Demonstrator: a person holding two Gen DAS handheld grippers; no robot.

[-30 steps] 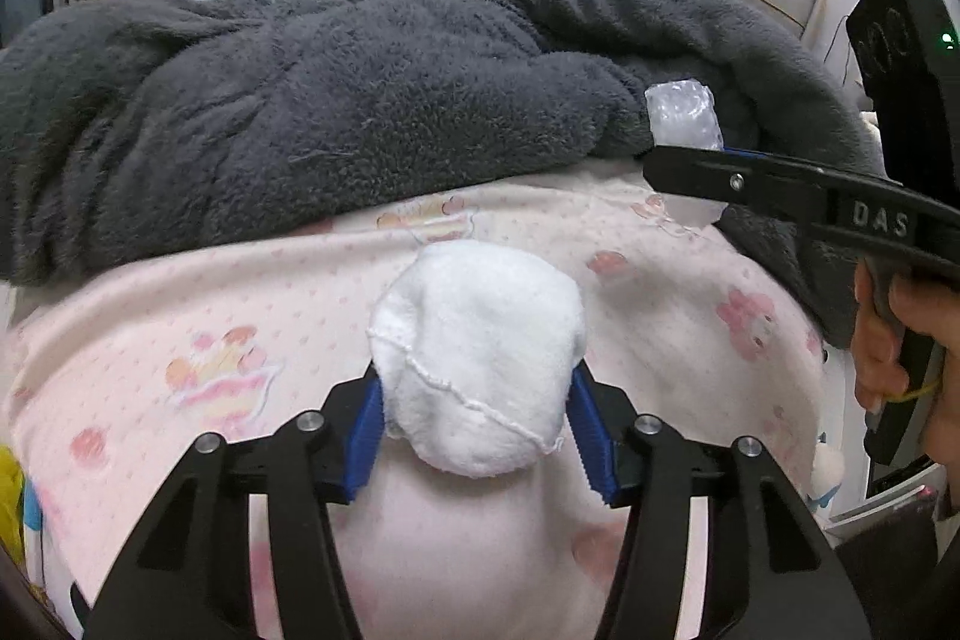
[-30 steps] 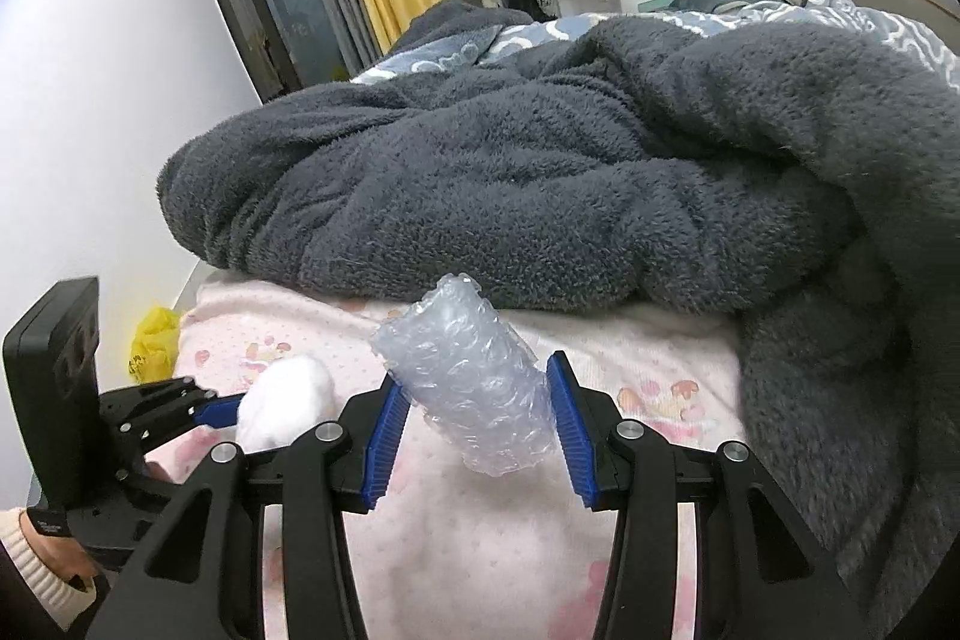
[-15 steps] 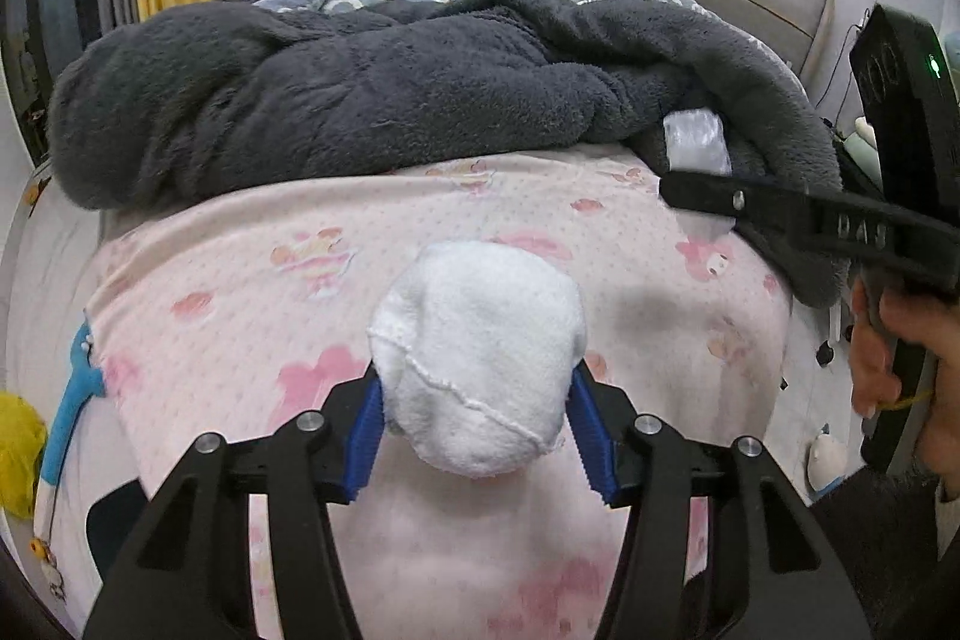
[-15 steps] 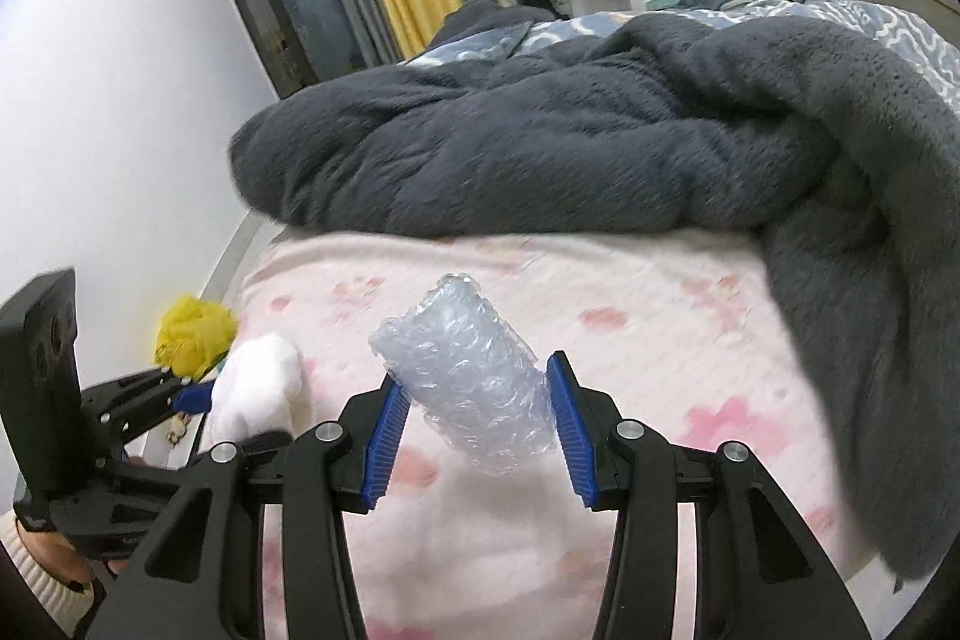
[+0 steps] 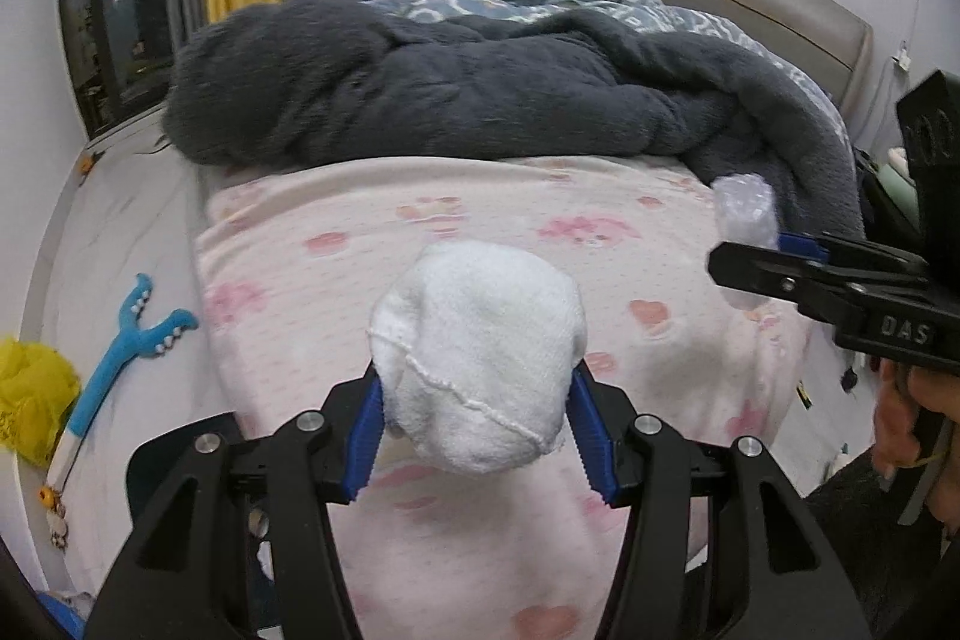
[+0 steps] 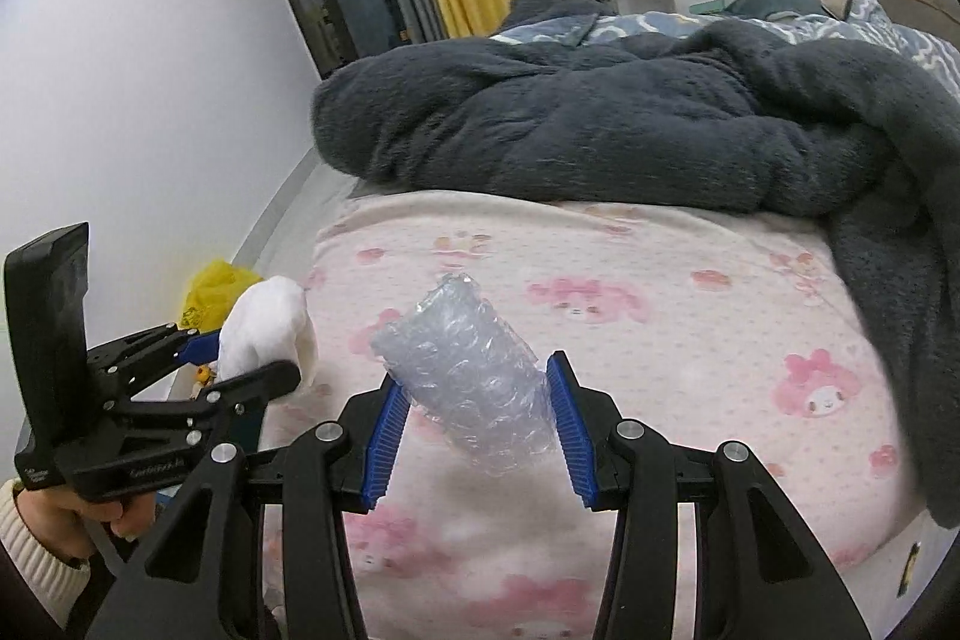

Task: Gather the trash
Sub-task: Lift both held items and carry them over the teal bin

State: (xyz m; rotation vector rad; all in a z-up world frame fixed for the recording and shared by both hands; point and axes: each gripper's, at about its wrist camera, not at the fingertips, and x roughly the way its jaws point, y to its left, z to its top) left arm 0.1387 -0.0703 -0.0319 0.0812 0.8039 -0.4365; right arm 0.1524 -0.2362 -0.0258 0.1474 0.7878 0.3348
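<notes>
Both grippers have pulled back from the bed (image 5: 540, 220); your left gripper (image 5: 477, 424) jaws clamp the white sock (image 5: 480, 352), your right gripper (image 6: 477, 421) jaws clamp the bubble wrap (image 6: 468, 370) at lower centre.

A blanket (image 6: 600, 118) lies heaped on the bed sheet (image 6: 690, 340) behind both held items; a bag (image 5: 30, 400) sits on the floor left.

The bed (image 5: 480, 220) wears a pink sheet (image 6: 660, 340) printed with cartoon figures. A dark grey fleece blanket (image 5: 480, 100) lies heaped across it from 10 to 2 o'clock (blue patterned bedding (image 6: 630, 25) shows behind). On the pale floor (image 5: 120, 232) at 9 o'clock lie a blue toy (image 5: 120, 340) and a yellow bag (image 5: 30, 394).
</notes>
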